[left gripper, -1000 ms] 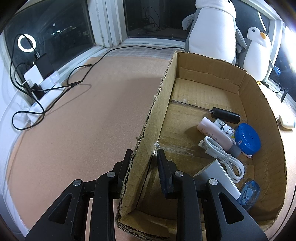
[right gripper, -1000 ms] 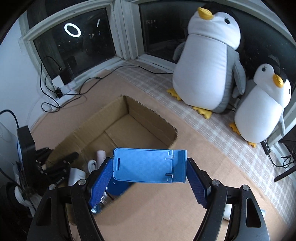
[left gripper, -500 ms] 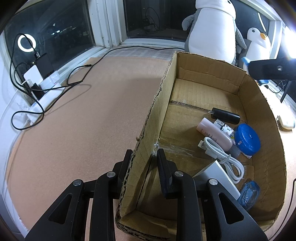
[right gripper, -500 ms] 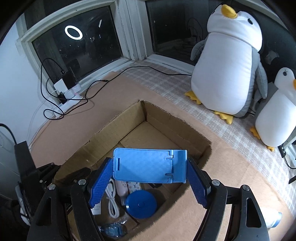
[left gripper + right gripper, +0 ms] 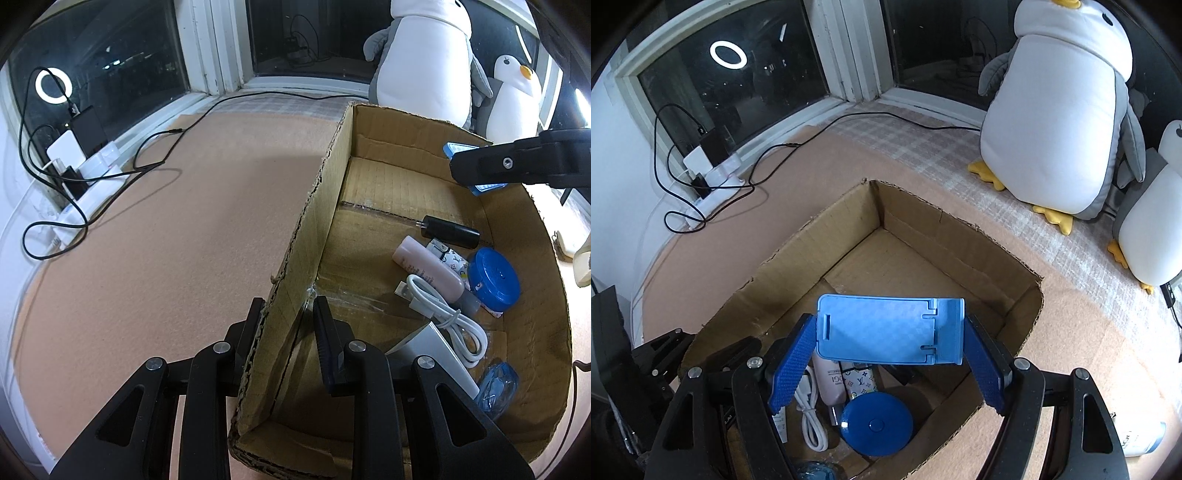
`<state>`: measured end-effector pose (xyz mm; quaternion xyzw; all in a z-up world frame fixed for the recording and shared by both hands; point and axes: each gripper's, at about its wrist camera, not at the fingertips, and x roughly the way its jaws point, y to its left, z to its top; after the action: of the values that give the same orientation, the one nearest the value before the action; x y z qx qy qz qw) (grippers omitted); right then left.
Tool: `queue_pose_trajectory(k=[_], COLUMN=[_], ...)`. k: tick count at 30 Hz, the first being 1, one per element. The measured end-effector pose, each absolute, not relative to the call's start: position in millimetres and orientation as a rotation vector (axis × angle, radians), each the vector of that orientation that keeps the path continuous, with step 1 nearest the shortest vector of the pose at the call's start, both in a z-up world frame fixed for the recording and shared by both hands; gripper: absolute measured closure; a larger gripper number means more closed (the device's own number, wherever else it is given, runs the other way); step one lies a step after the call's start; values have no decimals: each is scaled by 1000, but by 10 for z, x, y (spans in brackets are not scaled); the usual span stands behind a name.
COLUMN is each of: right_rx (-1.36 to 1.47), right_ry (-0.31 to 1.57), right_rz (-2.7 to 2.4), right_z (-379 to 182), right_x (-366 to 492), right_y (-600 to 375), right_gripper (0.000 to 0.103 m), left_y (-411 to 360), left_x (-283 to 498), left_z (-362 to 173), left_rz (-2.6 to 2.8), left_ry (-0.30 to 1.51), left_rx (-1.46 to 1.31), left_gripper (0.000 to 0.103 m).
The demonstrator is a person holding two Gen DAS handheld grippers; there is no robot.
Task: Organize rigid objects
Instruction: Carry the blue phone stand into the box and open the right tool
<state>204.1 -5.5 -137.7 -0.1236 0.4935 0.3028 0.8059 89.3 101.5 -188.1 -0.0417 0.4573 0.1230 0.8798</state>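
The right tool (image 5: pixel 891 363) has carried the blue stand (image 5: pixel 890 330) over the box (image 5: pixel 798 240).

The big plush penguin (image 5: pixel 424 62) loses its head to the top edge. A white tube (image 5: pixel 1141 441) lies half out of sight behind the right gripper's arm, label unreadable.

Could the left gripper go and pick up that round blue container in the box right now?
Probably not as things stand: the left gripper is clamped on the cardboard box wall. It would have to let go first; the round blue container itself lies uncovered.
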Motion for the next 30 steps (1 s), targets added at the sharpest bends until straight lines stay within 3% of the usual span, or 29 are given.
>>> queue_pose_trajectory(k=[30], right_rx=[-170], right_ry=[1054], right_rz=[704], right_z=[-1355], right_x=[2087], right_y=[-128], right_gripper=[24], left_y=[1019], left_x=[890], left_z=[-1883], left_rz=[255], left_ry=[952], left_rx=[-88], left_gripper=[80])
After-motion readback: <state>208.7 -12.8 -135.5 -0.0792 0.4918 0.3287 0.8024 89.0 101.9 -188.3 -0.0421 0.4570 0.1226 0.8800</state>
